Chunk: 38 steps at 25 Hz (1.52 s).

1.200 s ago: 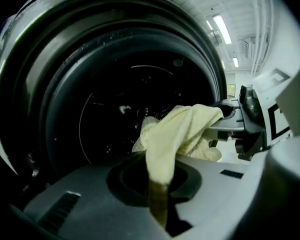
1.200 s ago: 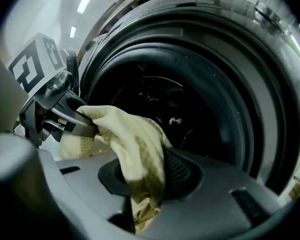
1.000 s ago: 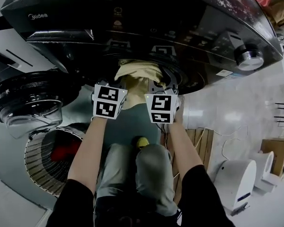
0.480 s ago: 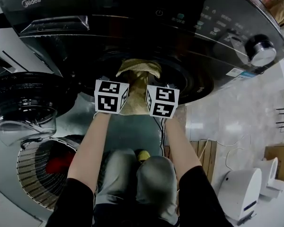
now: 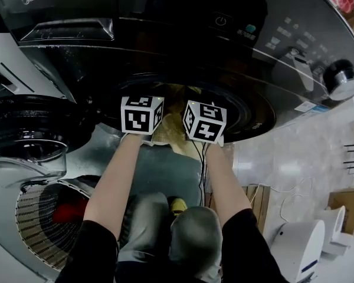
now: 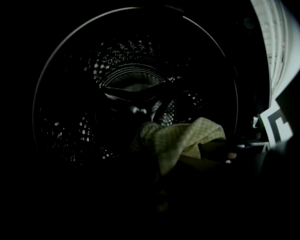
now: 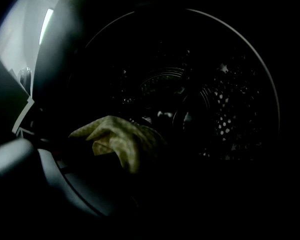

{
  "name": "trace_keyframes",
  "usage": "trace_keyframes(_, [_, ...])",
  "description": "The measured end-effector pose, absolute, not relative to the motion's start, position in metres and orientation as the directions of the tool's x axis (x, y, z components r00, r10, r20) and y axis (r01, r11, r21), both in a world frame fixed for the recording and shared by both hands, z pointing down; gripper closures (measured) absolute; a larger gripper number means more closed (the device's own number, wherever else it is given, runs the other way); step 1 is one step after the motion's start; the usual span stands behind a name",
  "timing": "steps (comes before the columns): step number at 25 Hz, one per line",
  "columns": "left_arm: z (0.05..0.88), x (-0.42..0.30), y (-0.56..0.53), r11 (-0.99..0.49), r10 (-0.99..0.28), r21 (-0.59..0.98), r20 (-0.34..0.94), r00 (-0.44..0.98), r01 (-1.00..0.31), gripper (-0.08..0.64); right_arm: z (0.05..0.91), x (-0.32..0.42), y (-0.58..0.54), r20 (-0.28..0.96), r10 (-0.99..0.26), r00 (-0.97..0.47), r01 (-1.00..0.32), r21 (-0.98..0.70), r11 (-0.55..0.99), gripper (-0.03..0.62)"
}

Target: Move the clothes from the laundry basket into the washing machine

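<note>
The crumpled yellow-green checked cloth (image 6: 185, 139) hung in the washing machine's (image 5: 165, 34) door opening. The left gripper (image 5: 141, 115) pinched it almost closed, and the right gripper (image 5: 205, 121) gripped it slightly wider.

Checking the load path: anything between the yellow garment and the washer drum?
Nothing visible. The washer door is swung open to the left. The yellow garment hangs at the mouth of the drum, and the perforated interior behind it looks unobstructed.

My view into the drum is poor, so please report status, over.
Left gripper shut on yellow cloth. Right gripper too dark to tell. Cloth at drum mouth. Door open, aside.
</note>
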<state>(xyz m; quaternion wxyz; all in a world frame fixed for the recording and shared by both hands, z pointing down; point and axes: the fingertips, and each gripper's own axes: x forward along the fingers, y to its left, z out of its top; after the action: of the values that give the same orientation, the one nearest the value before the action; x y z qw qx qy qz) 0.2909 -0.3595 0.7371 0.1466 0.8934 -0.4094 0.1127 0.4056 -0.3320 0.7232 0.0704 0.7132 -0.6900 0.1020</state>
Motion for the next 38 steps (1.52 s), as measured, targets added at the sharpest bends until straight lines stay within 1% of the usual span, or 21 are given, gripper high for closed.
trace_keyframes(6, [0.741, 0.300, -0.378, -0.617, -0.694, 0.195, 0.323, 0.644, -0.762, 0.525, 0.728, 0.415, -0.349, 0.249, -0.968, 0.029, -0.997, -0.056, -0.044, 0.477])
trace_keyframes(10, [0.747, 0.299, -0.384, -0.602, -0.697, 0.204, 0.339, 0.632, -0.772, 0.522, 0.736, 0.417, -0.353, 0.289, -0.957, 0.036, -0.992, -0.105, -0.069, 0.469])
trace_keyframes(12, [0.750, 0.298, -0.386, -0.593, -0.696, 0.207, 0.353, 0.625, -0.778, 0.518, 0.737, 0.418, -0.353, 0.297, -0.954, 0.040, -0.991, -0.113, -0.077, 0.456])
trace_keyframes(15, [0.751, 0.295, -0.388, -0.586, -0.697, 0.211, 0.362, 0.619, -0.783, 0.460, 0.738, 0.421, -0.353, 0.304, -0.951, 0.050, -0.989, -0.115, -0.088, 0.437])
trace_keyframes(17, [0.752, 0.295, -0.387, -0.582, -0.699, 0.208, 0.366, 0.614, -0.786, 0.435, 0.738, 0.422, -0.353, 0.310, -0.949, 0.051, -0.988, -0.120, -0.092, 0.417])
trace_keyframes(20, [0.749, 0.293, -0.386, -0.580, -0.704, 0.198, 0.366, 0.608, -0.790, 0.401, 0.738, 0.421, -0.352, 0.317, -0.948, 0.040, -0.988, -0.130, -0.085, 0.359])
trace_keyframes(23, [0.745, 0.290, -0.385, -0.578, -0.707, 0.201, 0.362, 0.608, -0.791, 0.368, 0.735, 0.419, -0.350, 0.317, -0.948, 0.033, -0.988, -0.133, -0.079, 0.331])
trace_keyframes(28, [0.737, 0.288, -0.381, -0.585, -0.706, 0.209, 0.344, 0.619, -0.784, 0.346, 0.730, 0.414, -0.345, 0.306, -0.951, 0.032, -0.990, -0.123, -0.073, 0.291])
trace_keyframes(30, [0.733, 0.290, -0.380, -0.594, -0.702, 0.213, 0.336, 0.629, -0.776, 0.337, 0.728, 0.411, -0.344, 0.303, -0.952, 0.029, -0.990, -0.125, -0.069, 0.264])
trace_keyframes(33, [0.730, 0.291, -0.377, -0.599, -0.700, 0.216, 0.328, 0.635, -0.771, 0.333, 0.722, 0.406, -0.342, 0.284, -0.959, 0.017, -0.990, -0.132, -0.056, 0.256])
trace_keyframes(38, [0.726, 0.287, -0.373, -0.600, -0.699, 0.227, 0.317, 0.641, -0.767, 0.333, 0.705, 0.402, -0.338, 0.240, -0.971, 0.020, -0.992, -0.116, -0.049, 0.261])
